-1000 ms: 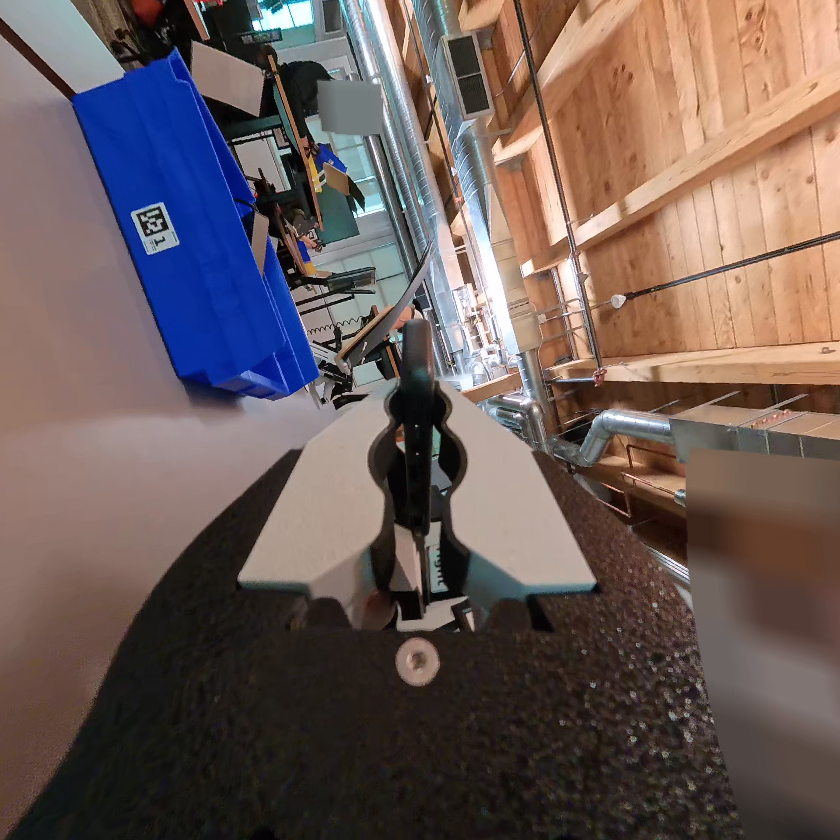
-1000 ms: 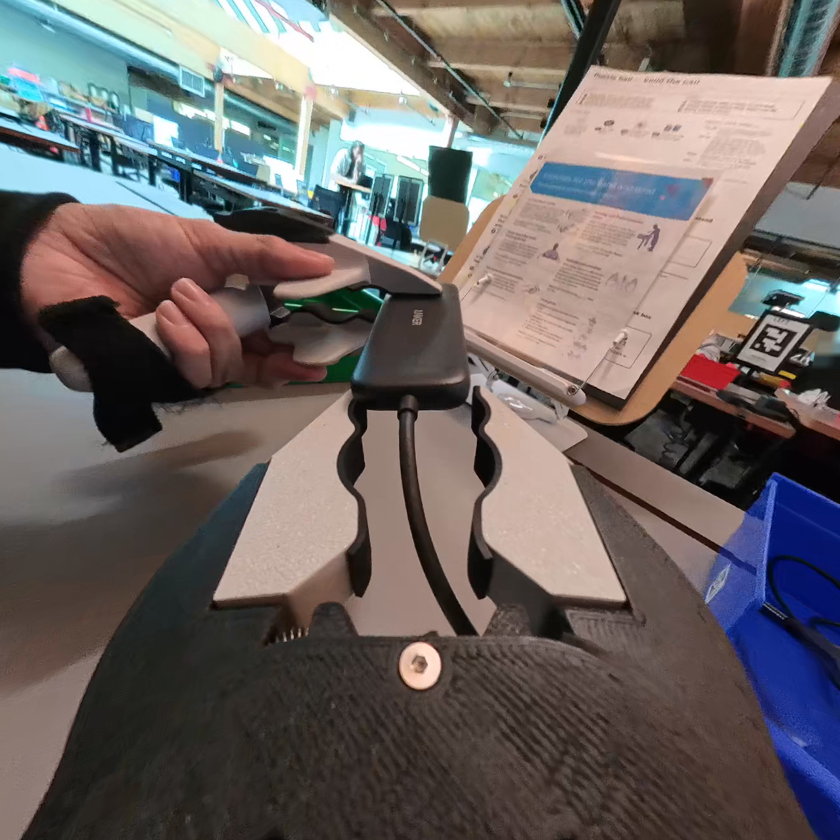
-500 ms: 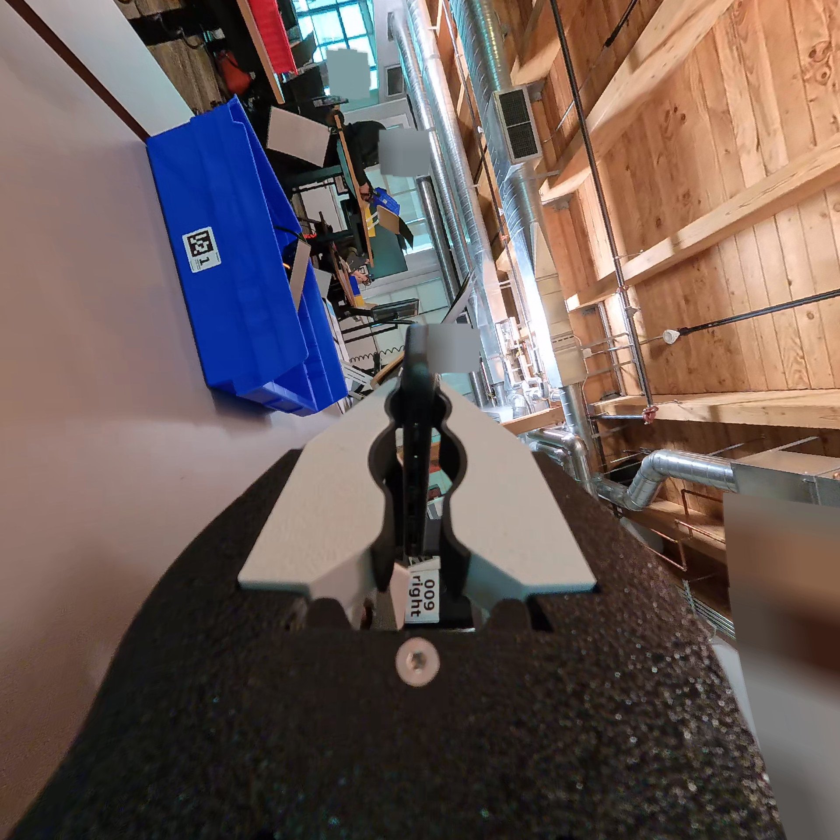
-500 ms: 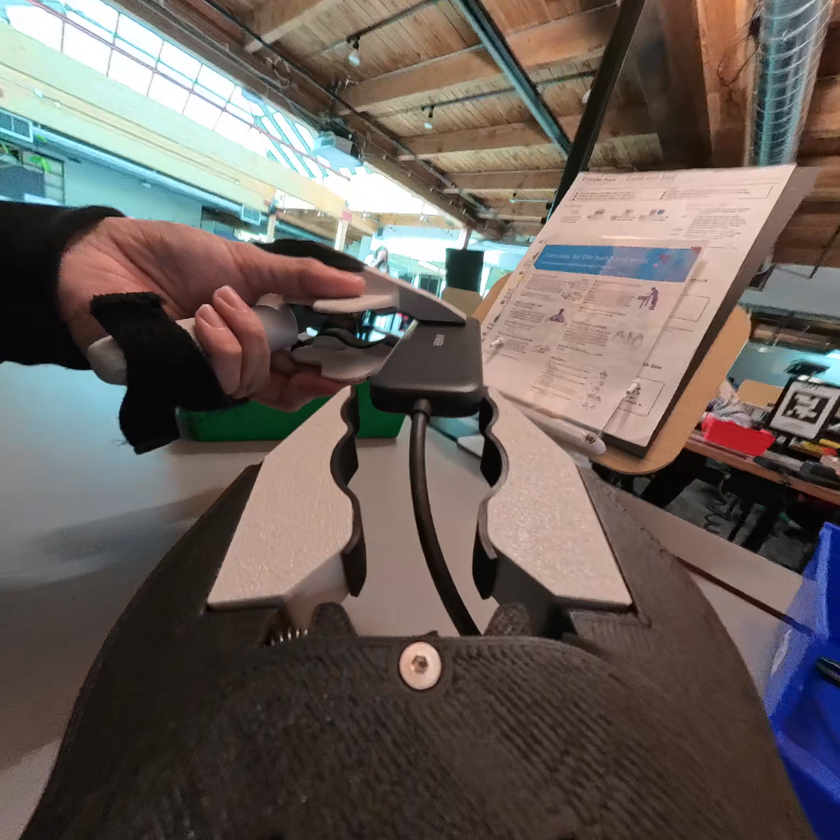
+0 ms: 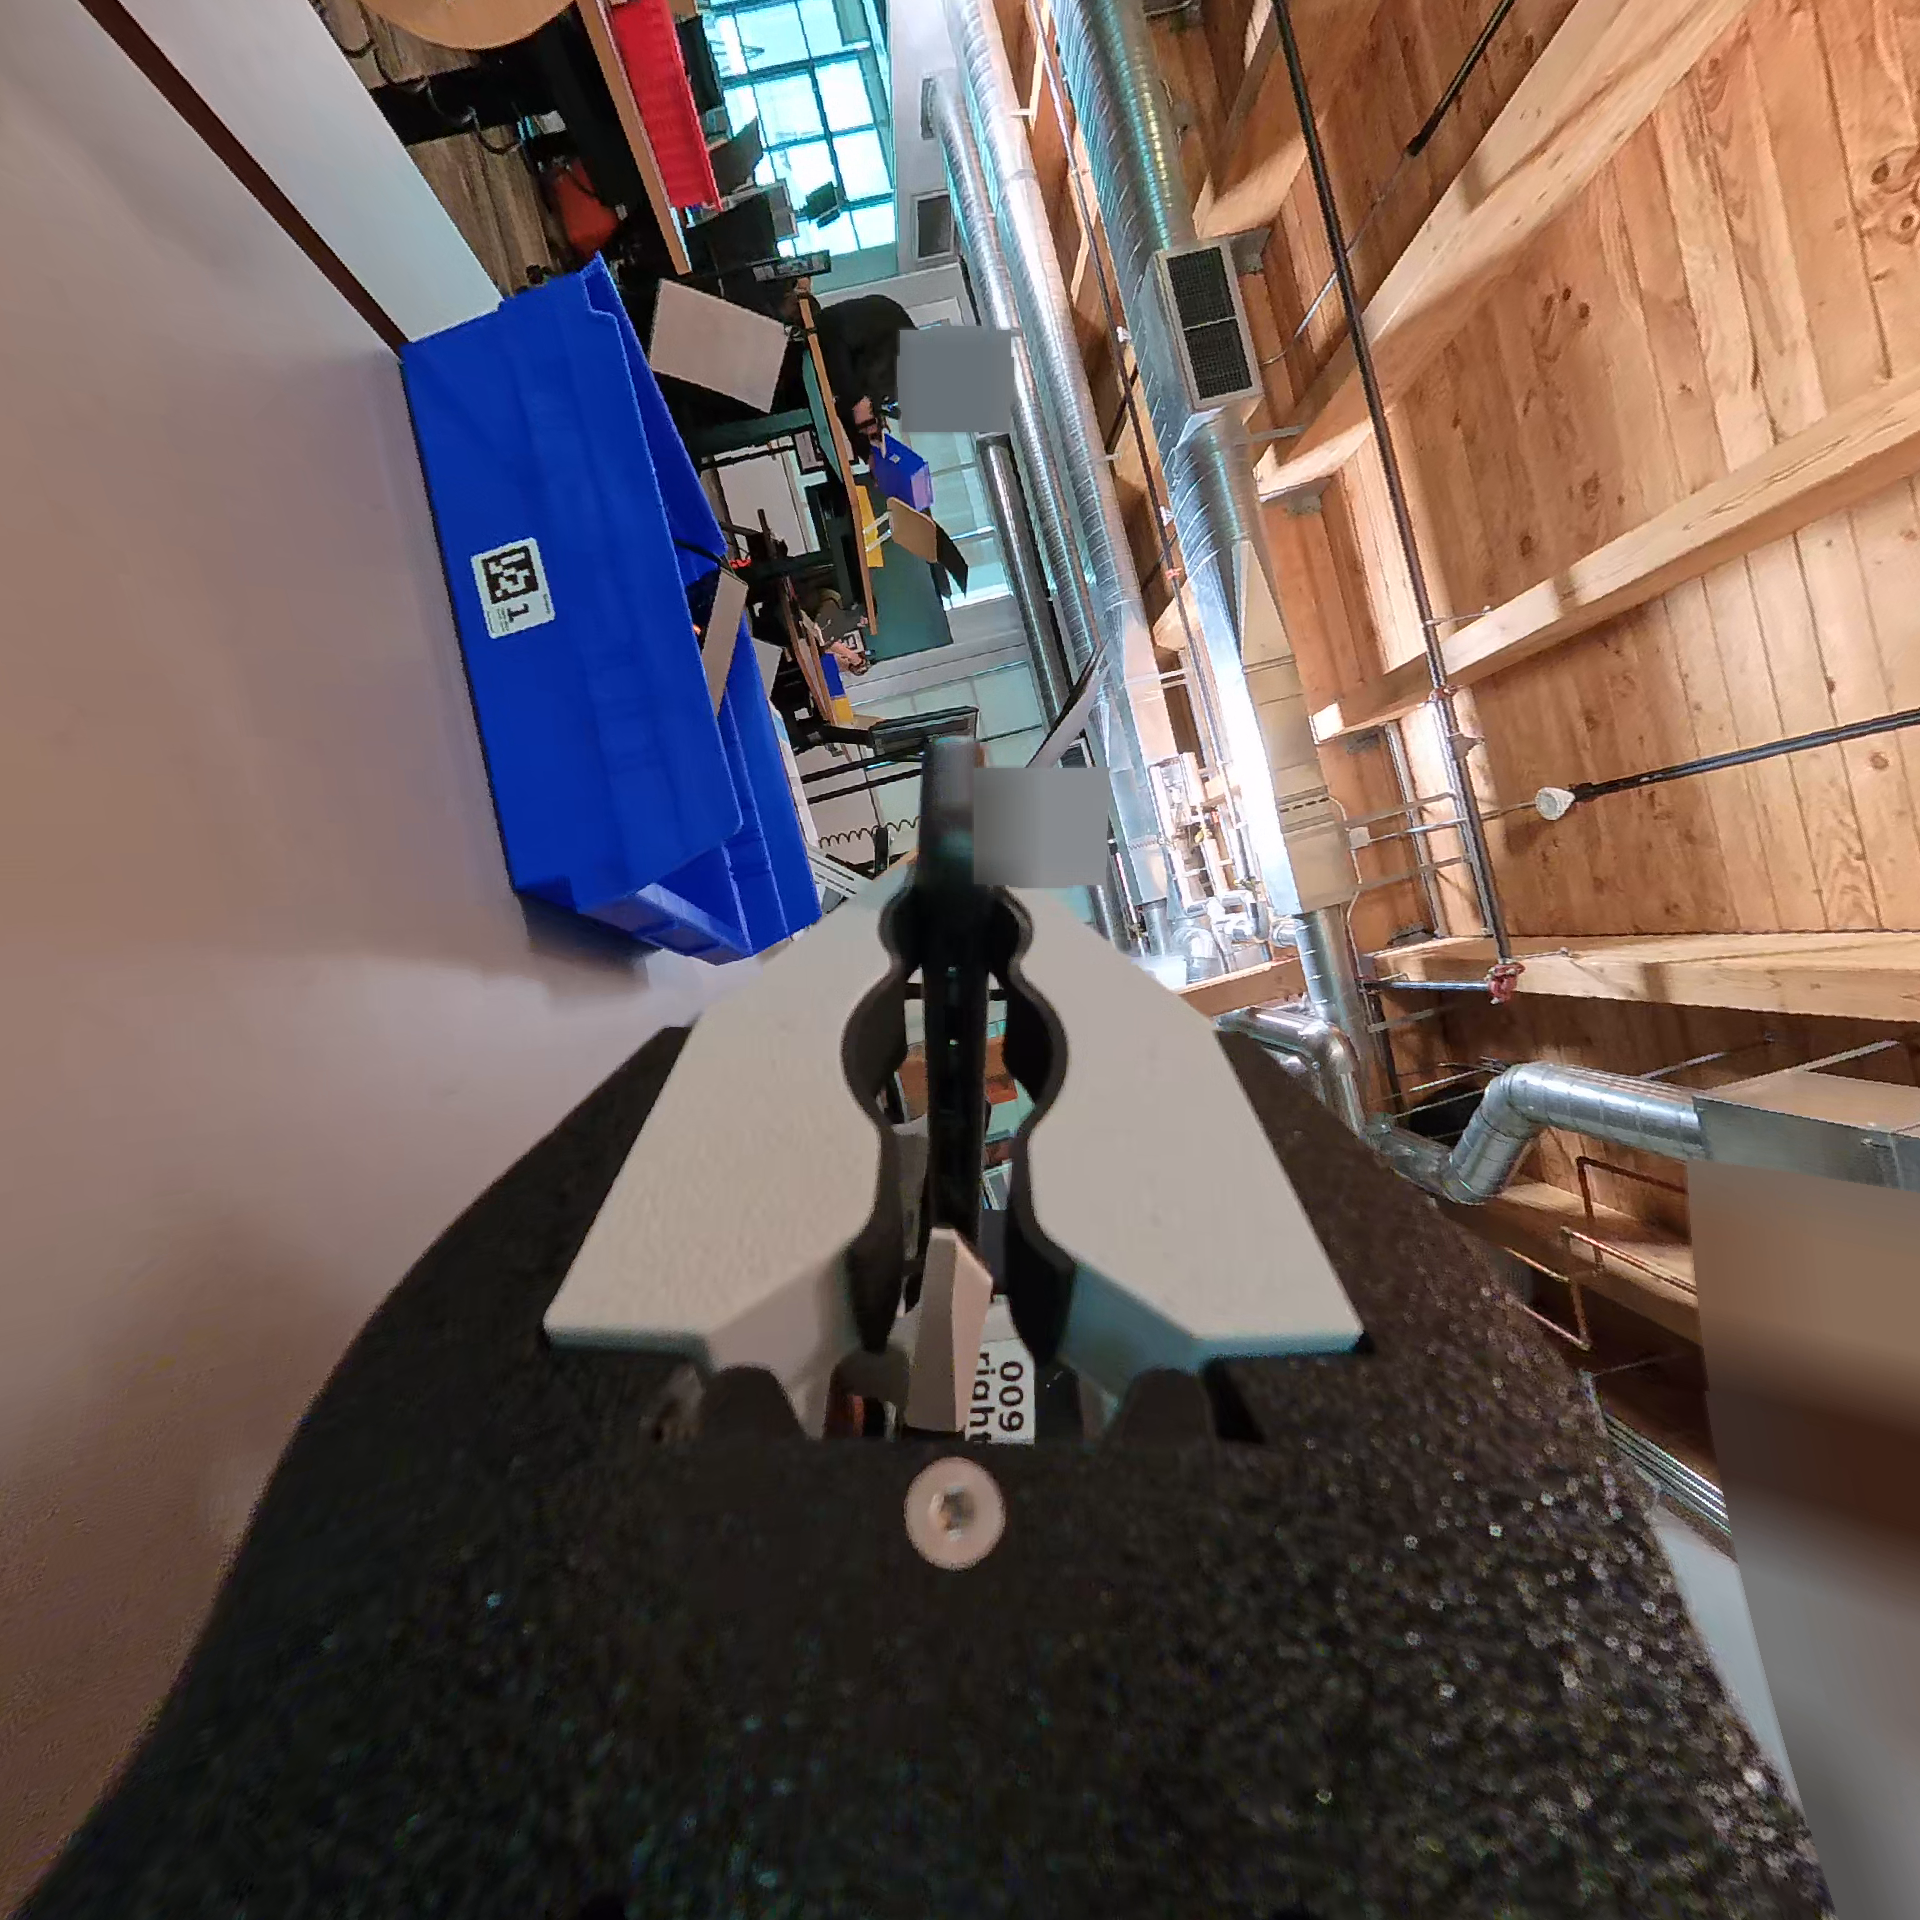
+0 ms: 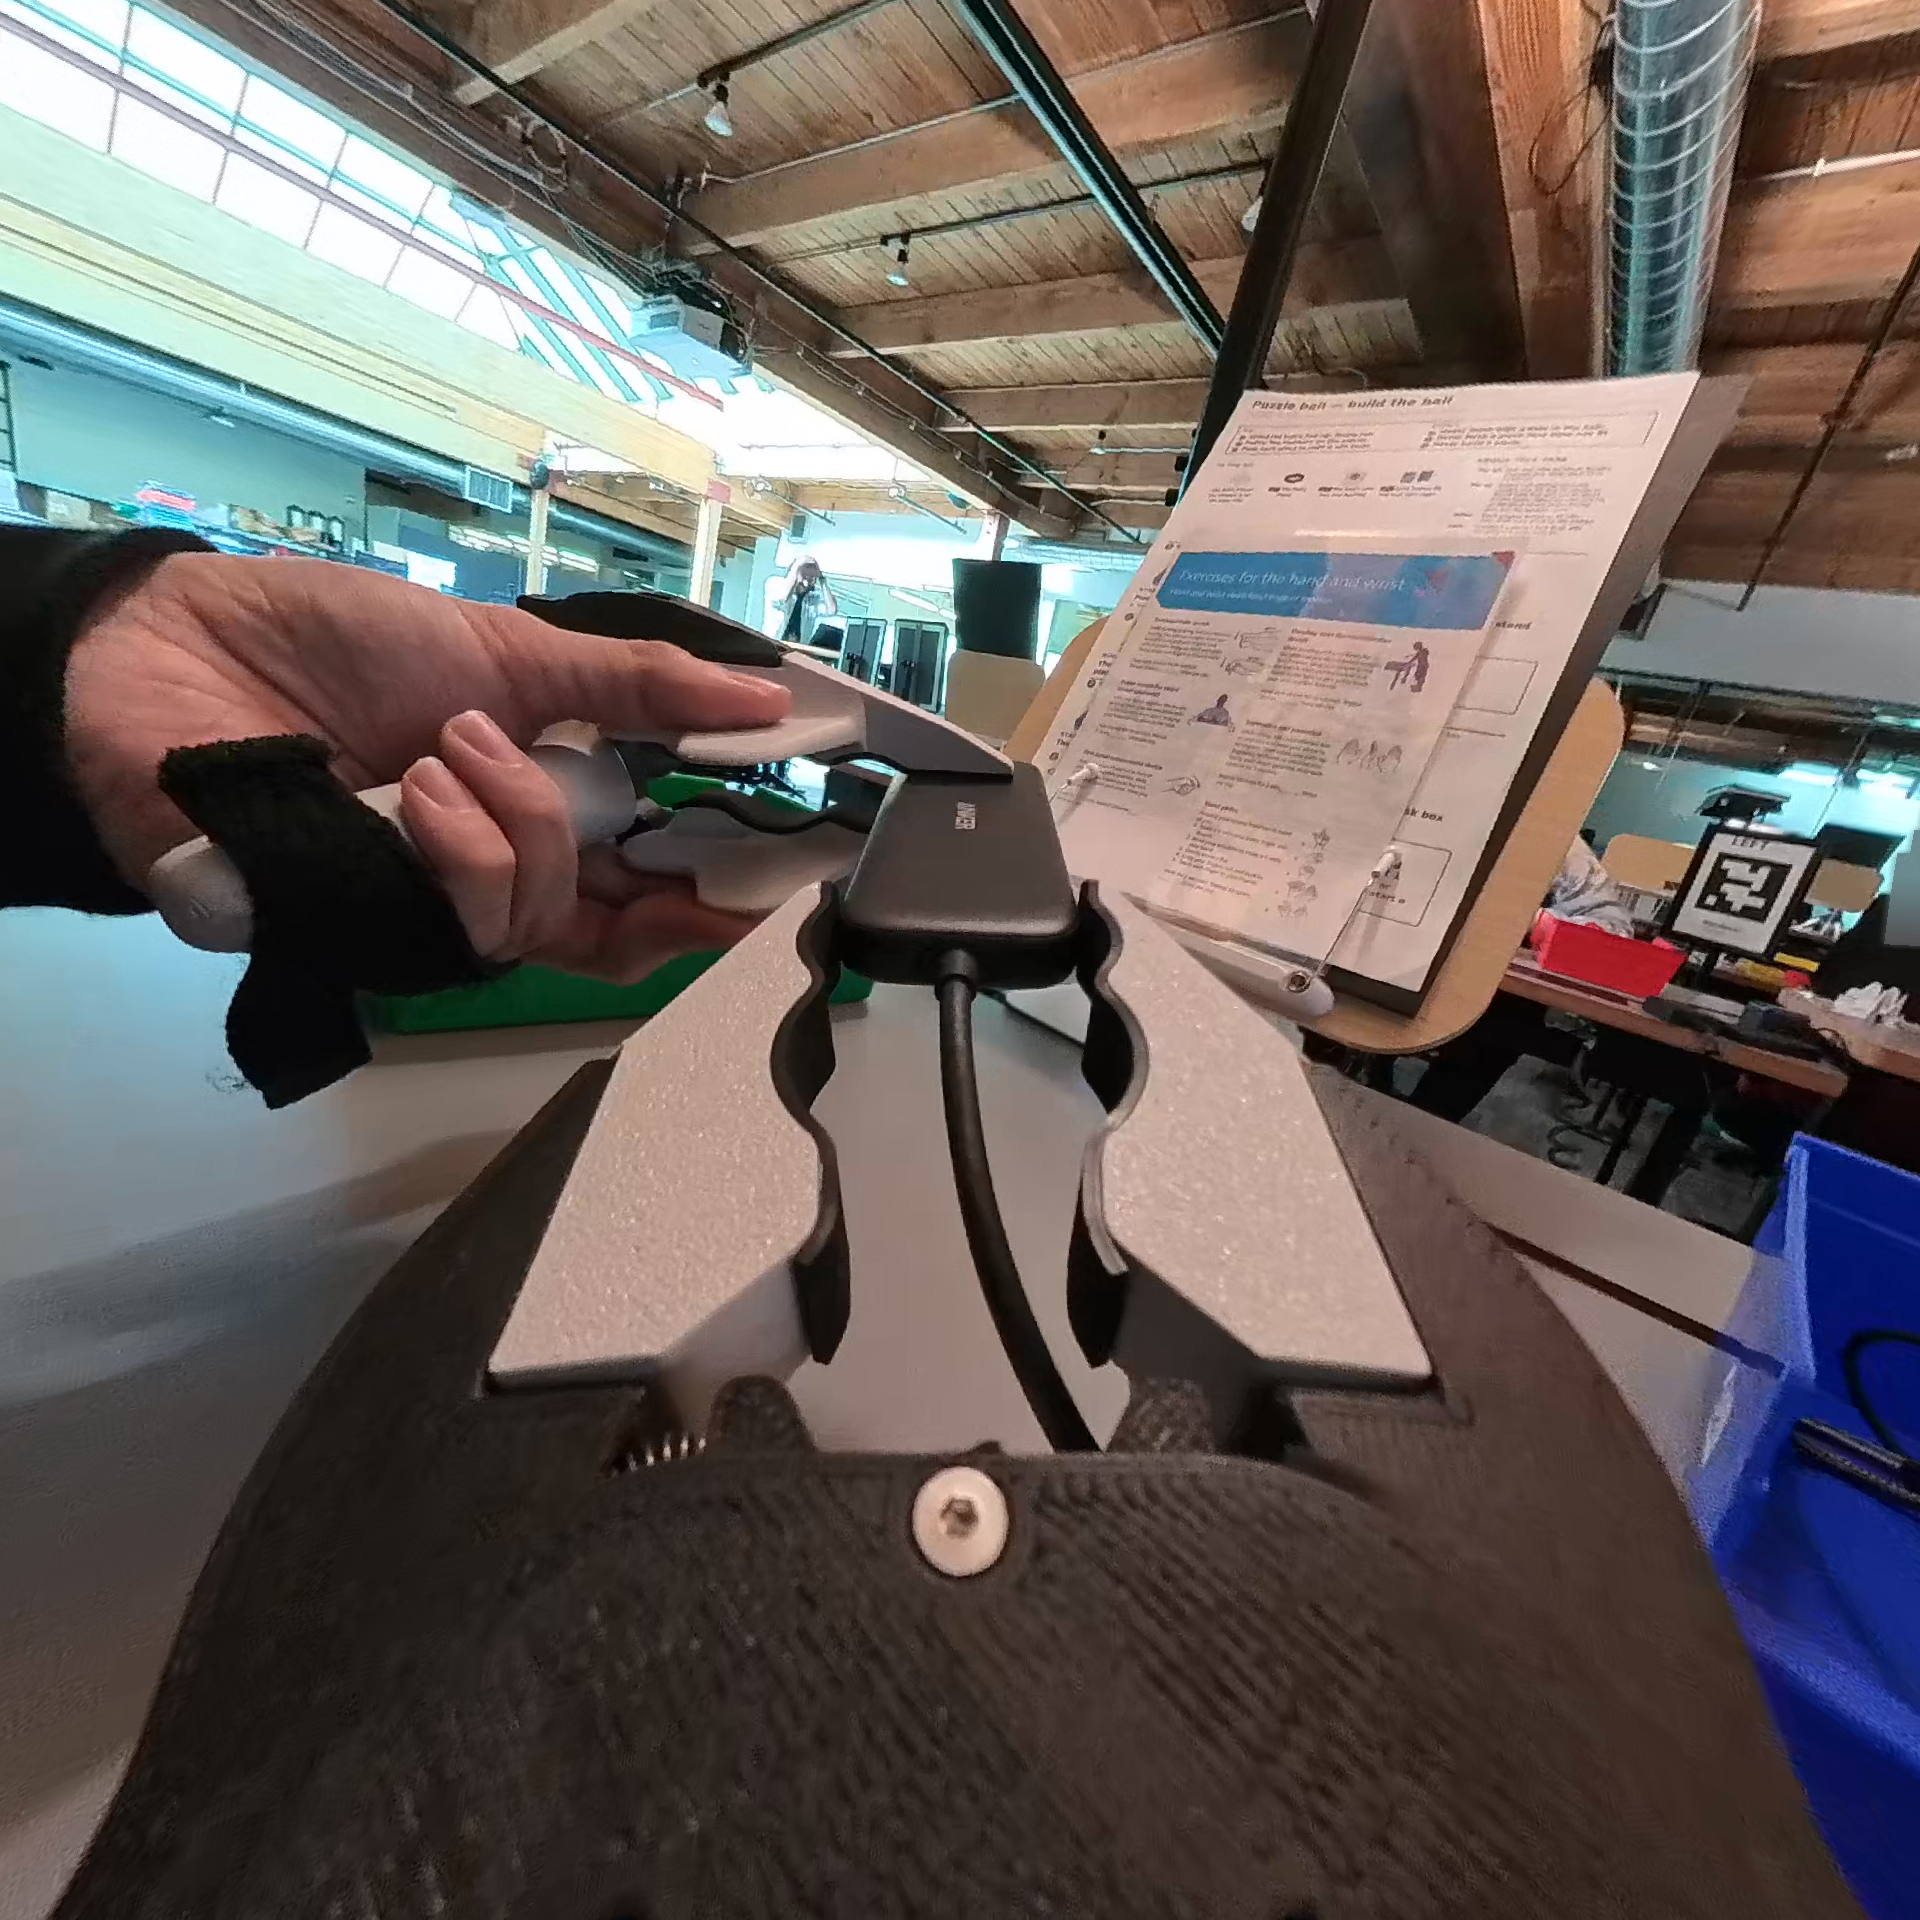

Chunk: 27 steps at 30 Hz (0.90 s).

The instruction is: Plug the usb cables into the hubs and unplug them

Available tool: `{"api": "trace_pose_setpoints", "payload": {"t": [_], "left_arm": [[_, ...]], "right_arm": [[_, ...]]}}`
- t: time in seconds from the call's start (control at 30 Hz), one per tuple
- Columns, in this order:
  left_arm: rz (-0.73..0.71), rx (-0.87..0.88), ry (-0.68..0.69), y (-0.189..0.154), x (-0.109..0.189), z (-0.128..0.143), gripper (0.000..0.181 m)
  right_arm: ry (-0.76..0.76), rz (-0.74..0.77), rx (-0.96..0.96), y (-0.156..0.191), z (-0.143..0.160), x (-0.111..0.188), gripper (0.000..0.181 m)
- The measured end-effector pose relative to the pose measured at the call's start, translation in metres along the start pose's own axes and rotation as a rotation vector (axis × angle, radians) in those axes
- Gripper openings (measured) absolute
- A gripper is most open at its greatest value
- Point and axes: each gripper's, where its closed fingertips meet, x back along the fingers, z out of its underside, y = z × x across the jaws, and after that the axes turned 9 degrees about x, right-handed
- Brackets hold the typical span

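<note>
Both grippers' views higher than before

Our left wrist view rolled sideways, close on the hub (image 5: pixel 951 1049) edge-on, our right wrist view upright, close behind the same hub (image 6: pixel 961 868), both sharing the blue bin (image 5: pixel 582 665).

Changes recorded across the interval:

- Right gripper (image 6: pixel 956 914): view tilted upward; more ceiling and less table (image 6: pixel 208 1195) showed than a second before.
- Hub (image 6: pixel 961 868): sat lower between the fingertips, its cable end nested deeper in their notch; cable (image 6: pixel 971 1195) ran straighter.
- Left gripper (image 6: pixel 831 821), seen from the right wrist: shifted right, its upper finger now lying over the hub's far end rather than beside it.
- Left wrist view: blue bin (image 5: pixel 582 644) drifted right and downward in frame; table edge more exposed; the edge-on hub (image 5: pixel 951 997) extended farther past the fingertips.
</note>
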Motion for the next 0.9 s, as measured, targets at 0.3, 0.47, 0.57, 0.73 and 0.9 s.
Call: {"api": "trace_pose_setpoints", "payload": {"t": [0.3, 0.47, 0.57, 0.73, 0.9], "left_arm": [[0.004, -0.109, 0.057, -0.002, -0.001, 0.001, 0.009], [0.003, -0.104, 0.056, -0.005, -0.002, 0.001, 0.009], [0.001, -0.106, 0.064, -0.004, -0.003, 0.002, 0.009], [-0.029, -0.230, 0.085, -0.005, -0.005, 0.000, 0.011], [-0.100, -0.549, 0.037, -0.020, 0.011, -0.007, 0.013]], "right_arm": [[-0.002, -0.031, -0.135, 0.003, 0.003, -0.003, 0.046], [-0.003, -0.015, -0.099, 0.003, 0.002, -0.003, 0.046], [0.009, -0.006, -0.096, 0.002, 0.000, -0.002, 0.046], [-0.002, 0.017, -0.161, 0.000, 0.002, -0.004, 0.046], [-0.037, 0.111, -0.210, -0.024, 0.001, 0.006, 0.046]]}}
